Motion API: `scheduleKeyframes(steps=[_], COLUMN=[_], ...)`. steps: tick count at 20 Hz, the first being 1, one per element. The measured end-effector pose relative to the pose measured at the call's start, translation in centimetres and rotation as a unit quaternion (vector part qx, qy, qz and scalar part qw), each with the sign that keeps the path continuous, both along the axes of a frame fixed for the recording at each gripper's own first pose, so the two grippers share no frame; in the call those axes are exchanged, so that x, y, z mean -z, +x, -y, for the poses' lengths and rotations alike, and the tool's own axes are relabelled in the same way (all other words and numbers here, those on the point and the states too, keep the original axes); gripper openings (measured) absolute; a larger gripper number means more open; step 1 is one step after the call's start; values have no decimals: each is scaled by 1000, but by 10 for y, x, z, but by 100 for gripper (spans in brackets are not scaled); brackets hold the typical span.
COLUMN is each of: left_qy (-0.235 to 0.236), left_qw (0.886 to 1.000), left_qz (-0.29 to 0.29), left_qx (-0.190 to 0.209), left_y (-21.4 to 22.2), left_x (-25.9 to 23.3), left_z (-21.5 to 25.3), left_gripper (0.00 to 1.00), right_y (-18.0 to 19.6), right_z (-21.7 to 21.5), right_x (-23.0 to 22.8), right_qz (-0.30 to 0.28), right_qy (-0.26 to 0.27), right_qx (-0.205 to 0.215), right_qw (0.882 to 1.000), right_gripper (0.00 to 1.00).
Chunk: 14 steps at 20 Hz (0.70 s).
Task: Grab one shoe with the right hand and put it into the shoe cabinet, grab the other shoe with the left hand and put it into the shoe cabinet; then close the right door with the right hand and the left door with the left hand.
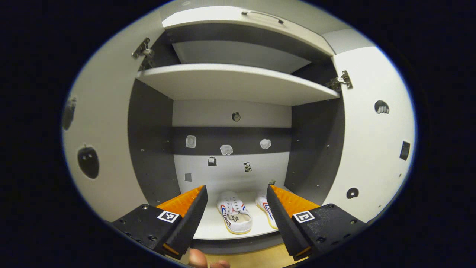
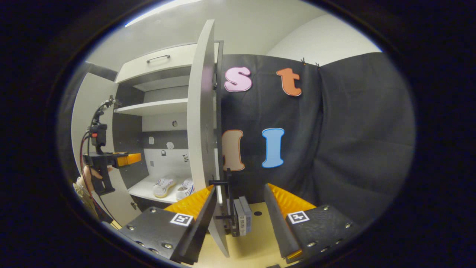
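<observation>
Two white shoes with red and blue stripes lie side by side on the bottom shelf (image 1: 212, 227) of the open shoe cabinet. One shoe (image 1: 234, 217) shows whole; the other shoe (image 1: 263, 205) is partly hidden behind a finger. My left gripper (image 1: 236, 188) hovers open in front of them, holding nothing. The left door (image 1: 104, 149) and right door (image 1: 372, 149) both stand wide open. In the right gripper view, my right gripper (image 2: 239, 189) is open, with the lower edge of the right door (image 2: 202, 123) standing between its fingers. Farther off, a hand holds the left gripper (image 2: 128, 159) before the shoes (image 2: 163, 186).
An upper shelf (image 1: 230, 80) and a drawer with a handle (image 1: 262, 15) sit above the shoes. A black stand with small boxes (image 2: 241, 219) rests on the wooden floor (image 2: 256, 249) behind the right door. Black cloth (image 2: 334, 149) forms the wall to the right.
</observation>
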<state>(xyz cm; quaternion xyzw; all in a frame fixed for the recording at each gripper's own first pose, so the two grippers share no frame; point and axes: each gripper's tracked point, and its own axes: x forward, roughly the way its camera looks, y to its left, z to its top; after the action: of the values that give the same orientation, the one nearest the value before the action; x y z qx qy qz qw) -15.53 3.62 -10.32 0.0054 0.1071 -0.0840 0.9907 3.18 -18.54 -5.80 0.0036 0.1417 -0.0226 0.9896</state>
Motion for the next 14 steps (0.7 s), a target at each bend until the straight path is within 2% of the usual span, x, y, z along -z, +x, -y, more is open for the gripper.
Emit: scheduleKeyframes(steps=[2,3,5,6,8,9,10,13,14], left_qy=[-16,-20,-16,-14,-18,-19,-16,1,3], left_qw=[1000,999,999,999,999,999,999,999,999], left_qz=[19,24,31,37,49,51,51,47,43], left_qx=[0,4,4,3,0,-4,-7,-18,-22], left_y=[-19,-28,-45,-51,-61,-65,-70,-80,-83], left_x=[-18,-26,-36,-42,-51,-52,-53,-48,-46], left_z=[1,2,-1,-3,-7,-11,-17,-32,-36], left_gripper=[92,95,95,99,95,92,95,95,95], right_y=[1,1,1,2,5,6,6,16,19], right_z=[-8,-15,-31,-41,-57,-70,-81,-107,-114], right_x=[0,1,2,1,5,5,6,9,12], right_qz=[-1,-3,-4,-5,-7,-7,-9,-12,-14], right_qy=[6,11,21,24,30,34,40,49,48], right_qx=[-12,-23,-49,-62,-85,-96,-106,-131,-138], right_qw=[1000,1000,999,998,996,995,994,990,989], right_gripper=[77,74,74,74,78,78,78,78,74])
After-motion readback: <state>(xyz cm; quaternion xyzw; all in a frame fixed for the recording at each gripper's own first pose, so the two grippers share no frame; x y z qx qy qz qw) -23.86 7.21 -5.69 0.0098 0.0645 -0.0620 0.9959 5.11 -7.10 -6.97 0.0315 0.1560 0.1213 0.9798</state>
